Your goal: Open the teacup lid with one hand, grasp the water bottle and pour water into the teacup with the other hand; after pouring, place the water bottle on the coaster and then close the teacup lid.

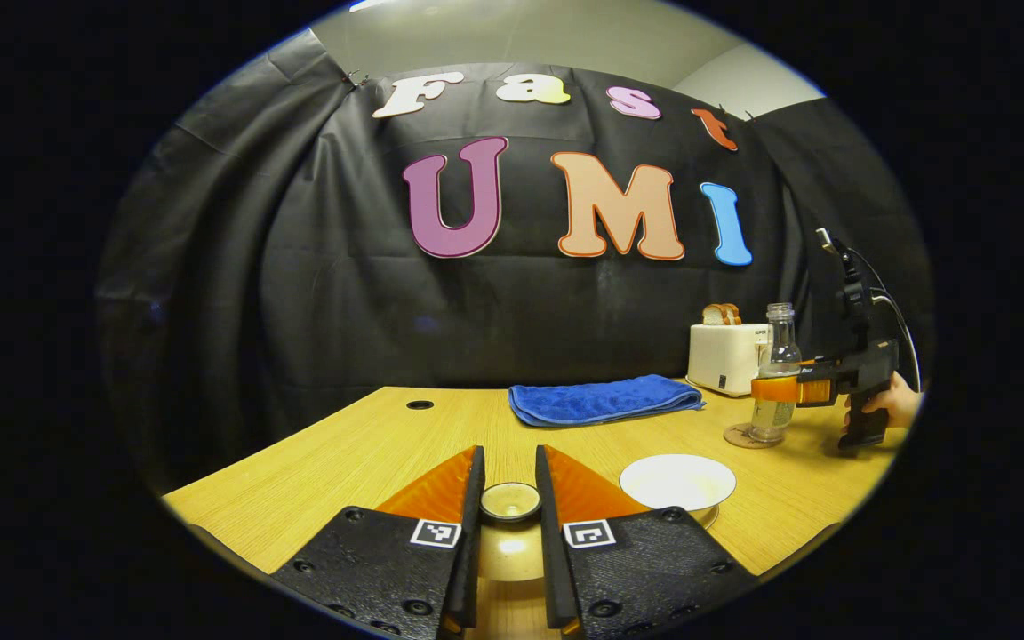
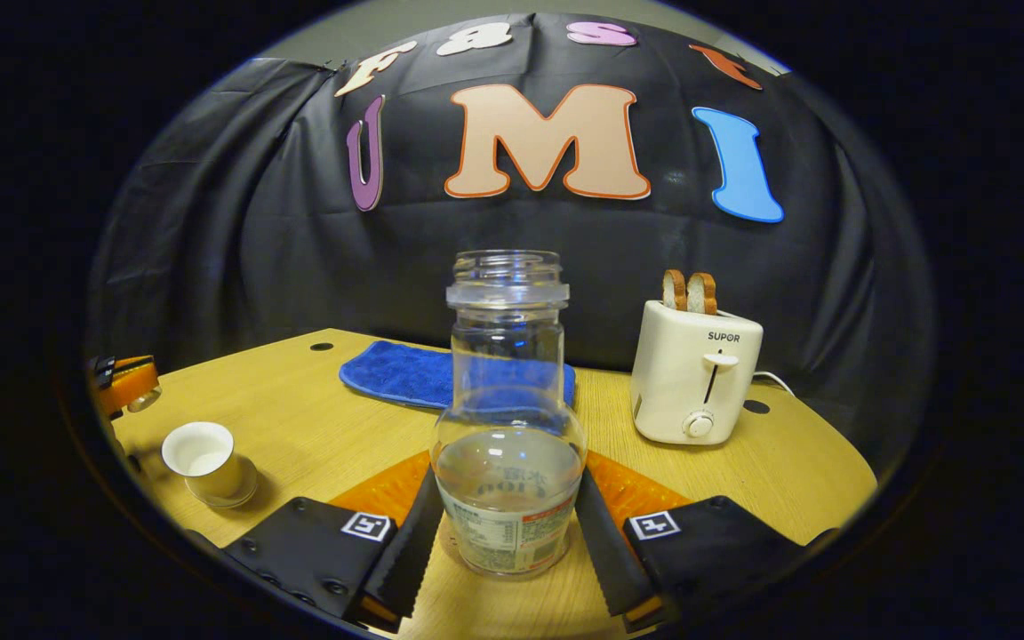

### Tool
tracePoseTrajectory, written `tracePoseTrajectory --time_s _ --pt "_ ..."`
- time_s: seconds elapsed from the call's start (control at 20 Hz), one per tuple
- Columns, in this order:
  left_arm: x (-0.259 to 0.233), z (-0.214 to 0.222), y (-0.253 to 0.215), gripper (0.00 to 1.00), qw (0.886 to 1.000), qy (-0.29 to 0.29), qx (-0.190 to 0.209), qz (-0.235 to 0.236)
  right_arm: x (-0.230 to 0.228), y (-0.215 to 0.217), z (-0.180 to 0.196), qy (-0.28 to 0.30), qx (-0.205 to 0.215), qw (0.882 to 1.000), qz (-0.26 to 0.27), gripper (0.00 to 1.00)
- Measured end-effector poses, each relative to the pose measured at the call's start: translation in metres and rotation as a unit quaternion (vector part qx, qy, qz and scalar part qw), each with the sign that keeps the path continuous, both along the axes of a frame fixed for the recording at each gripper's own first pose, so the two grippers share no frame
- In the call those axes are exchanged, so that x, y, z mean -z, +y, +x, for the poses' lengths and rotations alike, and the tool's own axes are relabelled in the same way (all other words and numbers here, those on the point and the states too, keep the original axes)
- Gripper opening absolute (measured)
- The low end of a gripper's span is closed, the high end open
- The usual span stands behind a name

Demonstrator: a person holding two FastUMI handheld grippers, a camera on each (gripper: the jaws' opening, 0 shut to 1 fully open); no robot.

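The clear glass water bottle (image 2: 508,427) was seen upright on its round coaster (image 1: 743,436), flanked by the right tool (image 2: 508,524); contact could not be told. The lid (image 1: 510,501) was pinched by the left tool (image 1: 510,507), the open white teacup (image 1: 677,482) lying just right.

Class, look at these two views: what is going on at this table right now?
A person works two hand-held grippers. The left hand-held gripper holds the teacup lid lifted off the open teacup. The right hand-held gripper is closed around the water bottle, which stands upright on the coaster. No pouring is visible.
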State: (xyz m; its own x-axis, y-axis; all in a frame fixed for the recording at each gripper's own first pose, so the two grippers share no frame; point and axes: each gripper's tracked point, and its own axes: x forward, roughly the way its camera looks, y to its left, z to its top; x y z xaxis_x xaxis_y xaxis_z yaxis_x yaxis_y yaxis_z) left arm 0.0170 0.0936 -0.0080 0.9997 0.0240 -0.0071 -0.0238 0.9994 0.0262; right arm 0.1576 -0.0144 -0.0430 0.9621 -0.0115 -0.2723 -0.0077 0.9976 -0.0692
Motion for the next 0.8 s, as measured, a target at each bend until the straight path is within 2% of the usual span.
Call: tracePoseTrajectory --time_s 0.1,0.7,0.75,0.8 --pt "0.0002 -0.0001 0.0002 0.27 1.0 0.0 0.0 0.0 0.0007 0.0017 0.0028 -0.001 0.002 1.0 0.008 0.82" --pt "0.0002 -0.0002 0.0004 0.27 1.0 0.0 -0.001 0.0 0.0036 0.008 -0.001 -0.007 -0.009 1.0 -0.021 0.84" --pt "0.0003 0.0001 0.0005 0.27 1.0 0.0 -0.001 0.0 0.0042 0.008 -0.0015 -0.008 -0.01 1.0 -0.023 0.9" --pt "0.0 0.0 0.0004 0.27 1.0 0.0 -0.001 0.0 0.0041 0.0076 -0.0031 -0.009 -0.01 1.0 -0.023 0.92"
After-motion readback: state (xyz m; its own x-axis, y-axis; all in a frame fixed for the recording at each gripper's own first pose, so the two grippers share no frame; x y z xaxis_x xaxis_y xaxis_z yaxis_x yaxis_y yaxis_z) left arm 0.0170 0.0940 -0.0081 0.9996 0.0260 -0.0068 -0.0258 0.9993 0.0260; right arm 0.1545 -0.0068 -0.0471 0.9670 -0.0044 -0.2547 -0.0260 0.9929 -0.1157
